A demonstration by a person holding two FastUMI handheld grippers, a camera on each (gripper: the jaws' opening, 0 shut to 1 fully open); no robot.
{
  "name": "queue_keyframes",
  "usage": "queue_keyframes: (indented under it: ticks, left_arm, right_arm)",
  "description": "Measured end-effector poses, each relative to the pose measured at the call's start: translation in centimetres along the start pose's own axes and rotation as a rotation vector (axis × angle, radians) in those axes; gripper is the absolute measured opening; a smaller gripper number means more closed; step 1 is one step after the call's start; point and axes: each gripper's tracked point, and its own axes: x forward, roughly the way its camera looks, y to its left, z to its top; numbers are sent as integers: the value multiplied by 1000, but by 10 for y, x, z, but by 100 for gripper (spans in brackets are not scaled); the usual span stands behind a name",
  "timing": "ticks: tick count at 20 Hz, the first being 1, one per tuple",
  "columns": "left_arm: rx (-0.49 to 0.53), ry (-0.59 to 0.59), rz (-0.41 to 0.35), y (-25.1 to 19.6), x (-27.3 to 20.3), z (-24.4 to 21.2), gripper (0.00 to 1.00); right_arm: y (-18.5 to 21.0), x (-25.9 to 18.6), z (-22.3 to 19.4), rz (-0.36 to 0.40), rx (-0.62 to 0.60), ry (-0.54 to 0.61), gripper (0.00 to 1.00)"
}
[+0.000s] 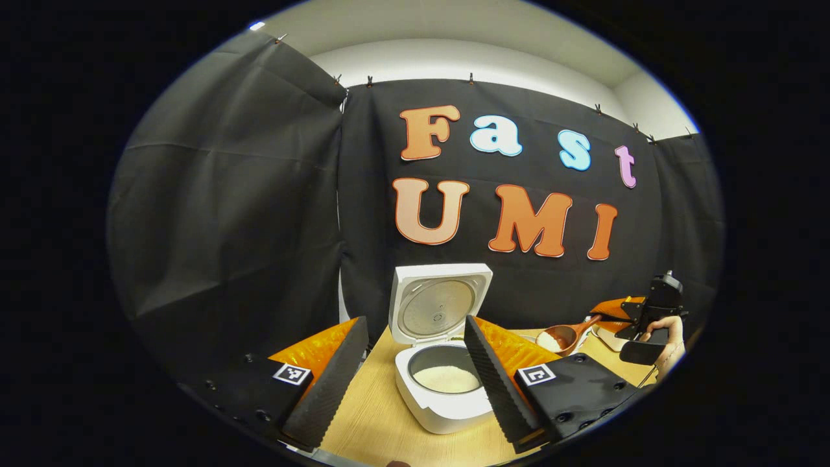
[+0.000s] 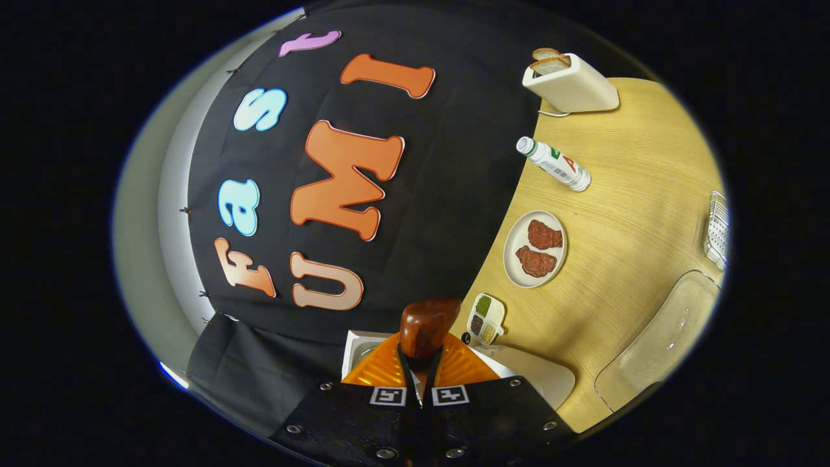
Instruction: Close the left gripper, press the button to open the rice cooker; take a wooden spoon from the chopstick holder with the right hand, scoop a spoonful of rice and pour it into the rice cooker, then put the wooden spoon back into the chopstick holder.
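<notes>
1. Left gripper view: left claw [image 1: 415,363] wide open, nothing between its fingers [image 1: 327,383]; it hangs just above the worktop [image 1: 376,421], pointed at the rice cooker [image 1: 441,383].
2. Rice cooker sits on the worktop w/ lid [image 1: 439,301] swung fully up, standing behind the pot. Inner pot [image 1: 446,373] has a layer of white rice [image 1: 447,379] at the bottom.
3. Same view, far right: right claw [image 1: 613,321] held by a person's hand [image 1: 664,334], raised off the worktop, well apart from the cooker.
4. That claw grips the handle of the wooden spoon [image 1: 561,337]; the bowl of the spoon points toward the cooker, lies about level and carries a heap of white rice. Spoon is right of the cooker, not over the pot.
5. Right gripper view: right claw [image 2: 418,379] closed tight on the spoon handle, fingers nearly meeting; dark brown wood [image 2: 425,327] sticks out ahead of the fingertips. View is rolled sideways.
6. Past the spoon in that view: small divided dish [image 2: 486,319] w/ green, dark and yellowish grains, close to the claw.
7. Farther along the worktop [image 2: 622,214]: white plate [image 2: 535,250] w/ two red meat pieces, a plastic bottle [image 2: 553,165] lying on its side, a white toaster [image 2: 570,83] w/ bread slices in the slots.
8. Clear tray [image 2: 655,340] near the worktop edge; a wire rack [image 2: 715,228] at the far right rim, too cropped to tell more.
9. Chopstick holder: can't pick it out.
</notes>
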Motion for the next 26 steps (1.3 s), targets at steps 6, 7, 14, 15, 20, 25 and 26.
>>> queue_keyframes:
  ticks: [6,7,14,15,20,25,26]
  left_arm:
    - [8,2,3,0,5,4,100]
    - [6,1,4,1,4,5,100]
    - [-4,9,8,5,7,1,100]
    - [-6,9,8,5,7,-1,100]
    - [-28,23,12,13,11,-6,100]
    - [-37,28,23,20,13,-11,100]
    - [-41,29,25,20,16,-12,100]
  right_arm:
    - [26,41,-20,1,-75,11,1]
    - [29,47,-23,-3,-99,9,0]
    - [52,71,-47,-1,-248,10,0]
    - [56,74,-49,2,-268,8,0]
    - [66,82,-57,1,-363,-13,0]
    - [75,84,-64,9,-464,-35,0]
    - [77,85,-66,13,-485,-40,0]
